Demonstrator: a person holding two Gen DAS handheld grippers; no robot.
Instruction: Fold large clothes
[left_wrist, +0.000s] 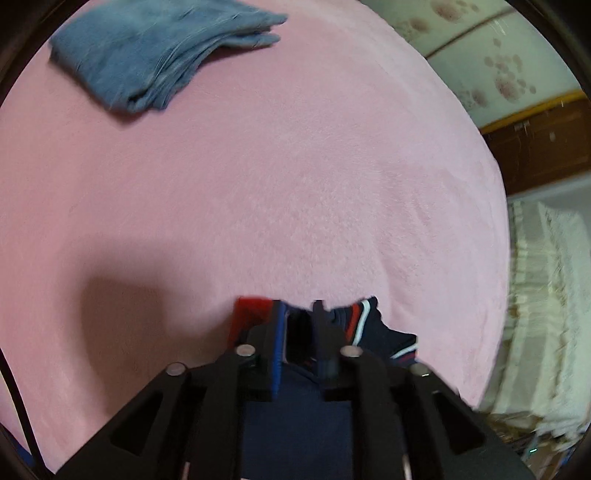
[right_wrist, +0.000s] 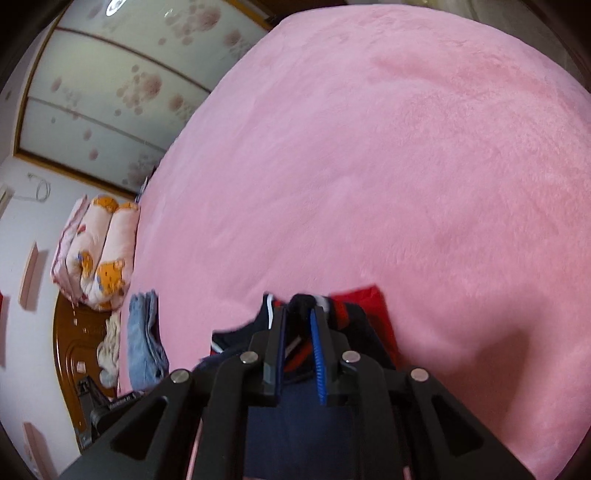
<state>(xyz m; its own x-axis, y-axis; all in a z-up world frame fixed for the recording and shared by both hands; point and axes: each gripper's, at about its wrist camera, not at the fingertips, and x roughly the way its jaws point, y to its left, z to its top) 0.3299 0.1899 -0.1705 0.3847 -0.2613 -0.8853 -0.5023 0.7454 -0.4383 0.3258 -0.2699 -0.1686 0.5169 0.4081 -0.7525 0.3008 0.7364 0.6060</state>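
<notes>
Both black grippers, left (left_wrist: 301, 332) and right (right_wrist: 299, 332), pinch navy red-striped garment (left_wrist: 295, 424); we risk cloth slipping out, grips look loose.

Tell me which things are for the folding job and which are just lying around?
For the job:
- navy garment with red and white stripes
- left gripper
- right gripper
- fluffy pink blanket to fold on

Just lying about:
- folded blue denim clothes
- rolled bear-print quilt
</notes>
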